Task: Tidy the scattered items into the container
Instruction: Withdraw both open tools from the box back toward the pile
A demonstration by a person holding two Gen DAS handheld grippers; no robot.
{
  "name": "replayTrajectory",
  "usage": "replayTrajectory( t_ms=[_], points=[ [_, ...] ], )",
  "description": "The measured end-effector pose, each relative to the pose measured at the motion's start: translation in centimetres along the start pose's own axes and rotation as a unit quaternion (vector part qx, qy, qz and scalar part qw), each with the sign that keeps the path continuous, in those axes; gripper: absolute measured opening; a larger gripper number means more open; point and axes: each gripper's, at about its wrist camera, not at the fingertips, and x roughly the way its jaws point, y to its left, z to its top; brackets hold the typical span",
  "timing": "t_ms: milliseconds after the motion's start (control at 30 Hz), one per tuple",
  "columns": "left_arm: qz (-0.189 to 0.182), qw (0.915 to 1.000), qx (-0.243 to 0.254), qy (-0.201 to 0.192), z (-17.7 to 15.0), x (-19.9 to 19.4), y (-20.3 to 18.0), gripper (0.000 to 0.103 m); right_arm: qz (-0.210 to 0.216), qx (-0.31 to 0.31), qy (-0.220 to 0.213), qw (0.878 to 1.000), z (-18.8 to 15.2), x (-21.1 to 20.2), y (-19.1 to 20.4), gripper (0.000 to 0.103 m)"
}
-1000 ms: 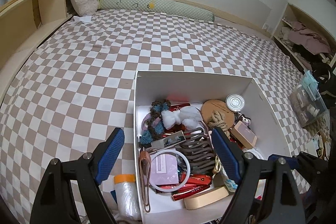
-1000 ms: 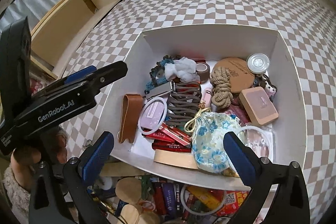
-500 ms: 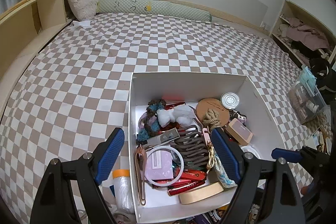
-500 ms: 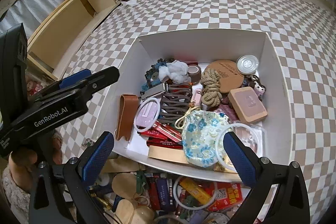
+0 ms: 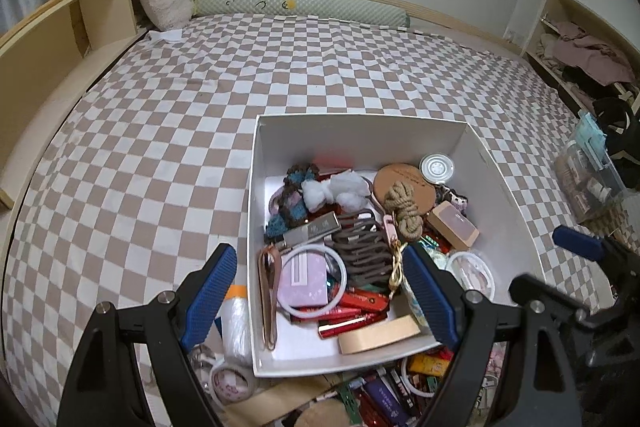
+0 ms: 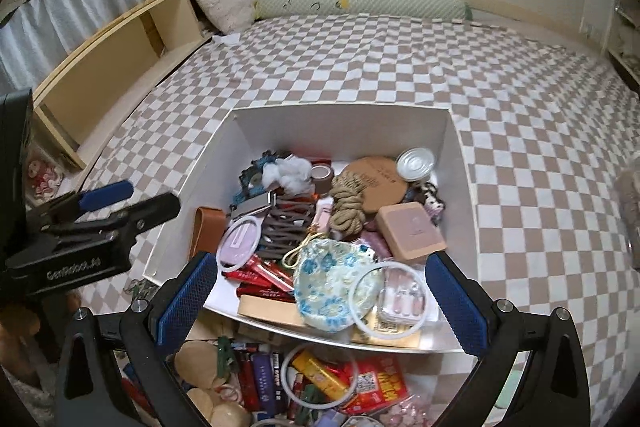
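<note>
A white open box [image 5: 360,139] sits on the bed [image 5: 160,131], which is covered in a brown-and-white checked sheet; in the left wrist view it fills the lower centre of the frame. Inside lie many small things: a coil of tan rope [image 5: 404,207] near the middle, a round cork disc [image 5: 404,179] behind it, a small round tin [image 5: 437,167] toward the upper right of the box, a white ring [image 5: 312,279] over a lilac card at the lower left, and a grey claw clip [image 5: 362,255] between them.

In the right wrist view a blue floral pouch [image 6: 332,283] lies at the near edge of the box, a pink-topped block [image 6: 410,233] just right of it. Below the box's near wall, at the bottom of the frame, loose items [image 6: 304,383] remain scattered: lighters, red packets, a white ring, pale shell-like pieces.

The left hand-held gripper [image 5: 320,301] stands wide open and empty, its blue pads straddling the box's lower left corner in the frame. The right hand-held gripper [image 6: 320,303] is likewise spread wide and holds nothing, framing the box's near edge. A roll of clear plastic [image 5: 234,323] with an orange end lies just left of the box.
</note>
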Motion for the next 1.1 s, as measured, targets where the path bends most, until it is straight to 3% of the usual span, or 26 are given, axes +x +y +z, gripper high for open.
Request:
replayTrajectory(
  t_ms=[33,67,1100],
  points=[
    [0.000,1.0000,-0.003,0.000,-0.2,-0.2,0.0,0.100,-0.002,0.002,-0.002,1.000,0.0,-0.2,-0.1,0.103],
    [0.000,1.0000,-0.005,-0.002,-0.4,-0.6,0.1,0.101,-0.003,0.004,-0.005,1.000,0.0,-0.4,-0.2,0.103],
    [-0.007,0.9986,0.017,-0.050,-3.0,-7.5,-2.2,0.103,-0.022,-0.005,-0.062,0.998,-2.1,-7.4,-1.2,0.103]
  ],
)
